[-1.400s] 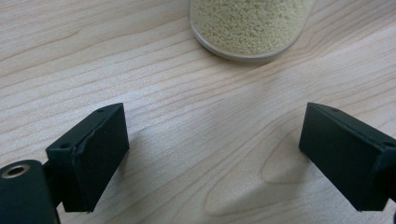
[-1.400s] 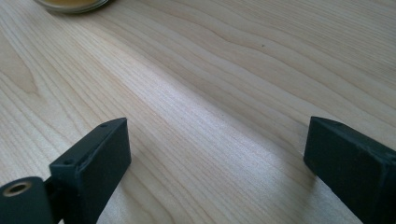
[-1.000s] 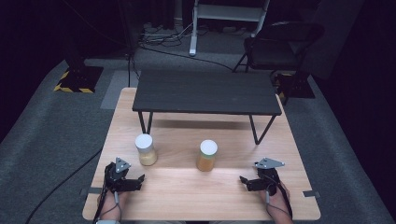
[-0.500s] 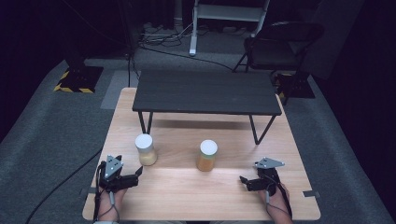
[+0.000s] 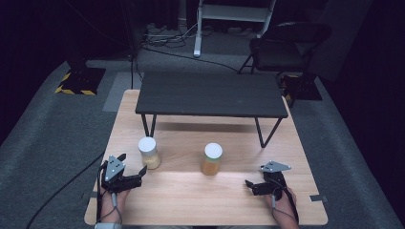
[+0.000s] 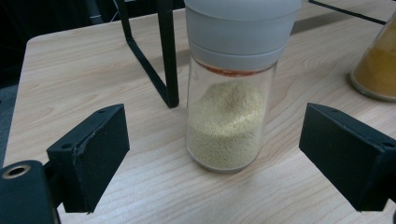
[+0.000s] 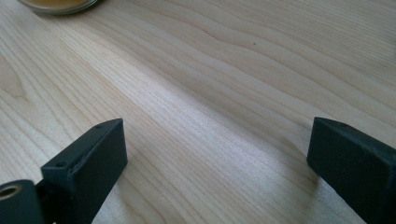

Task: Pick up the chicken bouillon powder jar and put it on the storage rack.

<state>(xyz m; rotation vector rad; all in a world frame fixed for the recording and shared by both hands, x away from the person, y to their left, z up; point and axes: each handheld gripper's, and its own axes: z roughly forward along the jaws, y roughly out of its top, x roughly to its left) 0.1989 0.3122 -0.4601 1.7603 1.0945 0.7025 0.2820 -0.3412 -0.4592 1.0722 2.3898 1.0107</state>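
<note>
A: Where is the clear glass jar of pale yellow grains [image 6: 227, 116]?

B: Centre frame, between the left gripper [image 6: 224, 154]'s closing, non-touching jaws. Right gripper [image 7: 217, 158] gapes, empty. Pickup seemingly unfinished.

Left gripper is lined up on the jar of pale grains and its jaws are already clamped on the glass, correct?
Not quite. The left gripper is lined up on the jar of pale grains, but its jaws have just been closing and stand apart from the glass, with bare table on either side. The left gripper view shows it.
</note>
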